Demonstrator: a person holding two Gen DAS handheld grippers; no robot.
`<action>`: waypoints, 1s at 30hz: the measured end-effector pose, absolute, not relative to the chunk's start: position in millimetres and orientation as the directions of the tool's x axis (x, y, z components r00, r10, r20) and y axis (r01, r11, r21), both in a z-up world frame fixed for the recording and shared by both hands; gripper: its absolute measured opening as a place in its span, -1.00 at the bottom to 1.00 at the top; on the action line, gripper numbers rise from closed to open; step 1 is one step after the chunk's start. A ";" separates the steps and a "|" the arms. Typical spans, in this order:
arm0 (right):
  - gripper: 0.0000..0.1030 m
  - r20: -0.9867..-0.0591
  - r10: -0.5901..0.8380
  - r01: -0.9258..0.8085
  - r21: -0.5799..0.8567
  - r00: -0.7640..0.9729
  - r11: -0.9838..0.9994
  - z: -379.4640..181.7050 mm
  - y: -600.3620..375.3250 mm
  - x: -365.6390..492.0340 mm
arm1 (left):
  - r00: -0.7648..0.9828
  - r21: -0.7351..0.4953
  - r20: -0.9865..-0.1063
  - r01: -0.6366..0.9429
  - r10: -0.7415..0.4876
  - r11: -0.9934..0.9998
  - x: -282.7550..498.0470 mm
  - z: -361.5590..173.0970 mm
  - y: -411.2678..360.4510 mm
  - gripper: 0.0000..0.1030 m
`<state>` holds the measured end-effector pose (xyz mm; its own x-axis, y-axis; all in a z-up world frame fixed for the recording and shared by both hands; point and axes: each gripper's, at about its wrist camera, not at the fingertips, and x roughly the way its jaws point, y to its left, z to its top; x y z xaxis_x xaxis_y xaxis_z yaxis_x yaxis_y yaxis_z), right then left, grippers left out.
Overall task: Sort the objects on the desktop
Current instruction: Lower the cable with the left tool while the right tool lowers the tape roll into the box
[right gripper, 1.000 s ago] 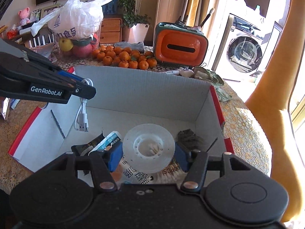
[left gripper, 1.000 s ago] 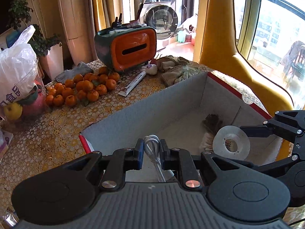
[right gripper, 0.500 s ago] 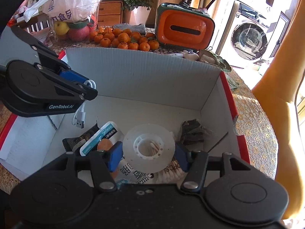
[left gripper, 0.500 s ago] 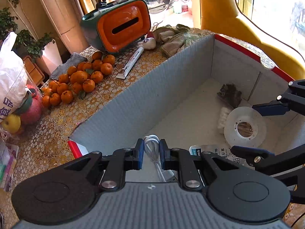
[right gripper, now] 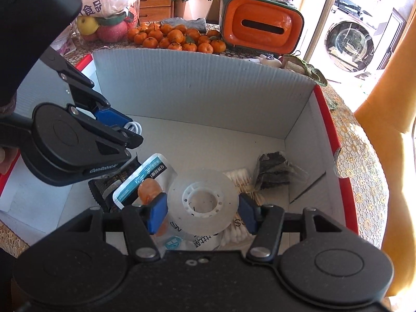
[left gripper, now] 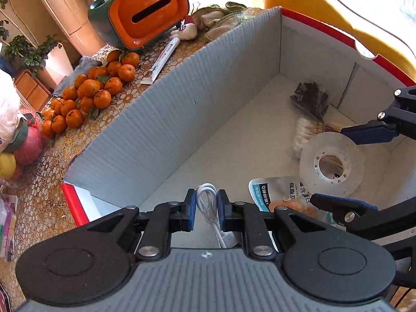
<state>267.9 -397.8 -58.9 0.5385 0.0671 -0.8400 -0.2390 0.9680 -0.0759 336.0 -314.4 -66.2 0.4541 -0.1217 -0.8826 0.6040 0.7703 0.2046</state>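
A white corrugated box [left gripper: 156, 130] with a red outer rim lies open on the table. My left gripper [left gripper: 206, 205] is shut on a looped white cable [left gripper: 206, 195] and hangs over the box's left end; the same gripper [right gripper: 132, 132] and cable [right gripper: 134, 127] show in the right wrist view. My right gripper [right gripper: 202, 213] is shut on a clear tape roll [right gripper: 202, 200] low inside the box [right gripper: 208, 83], over a snack packet [right gripper: 148, 171] and cotton swabs [right gripper: 239, 176]. The left wrist view shows the roll [left gripper: 309, 156] at the right.
A dark crinkled packet [left gripper: 312, 98] lies in the box's far right corner. Beyond the back wall are a pile of tangerines [left gripper: 88, 96], an orange tissue box [left gripper: 145, 10], a white tube [left gripper: 161, 62] and cloth gloves [left gripper: 218, 18]. A yellow chair [left gripper: 325, 5] stands to the right.
Both grippers have sunk lower and further into the box, and its floor fills more of each view. The left still grips the cable and the right still grips the tape roll.
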 end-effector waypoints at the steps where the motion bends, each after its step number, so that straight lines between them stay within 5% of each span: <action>1: 0.12 -0.841 0.067 -0.239 -0.075 0.537 0.968 -59.5 -397.8 268.0 | 0.449 0.204 -0.886 0.603 -0.117 0.771 336.1 -67.8 -314.6 -0.69; 30: 0.23 -0.816 0.073 -0.220 -0.067 0.573 0.973 -36.3 -403.6 247.9 | 0.437 0.147 -0.889 0.556 -0.137 0.818 317.0 -42.3 -298.4 -0.67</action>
<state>247.9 -403.6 -36.3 0.5730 0.0734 -0.8163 -0.2198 0.9732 -0.0668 317.0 -298.4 -42.3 0.4370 -0.1371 -0.8890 0.5556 0.8184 0.1469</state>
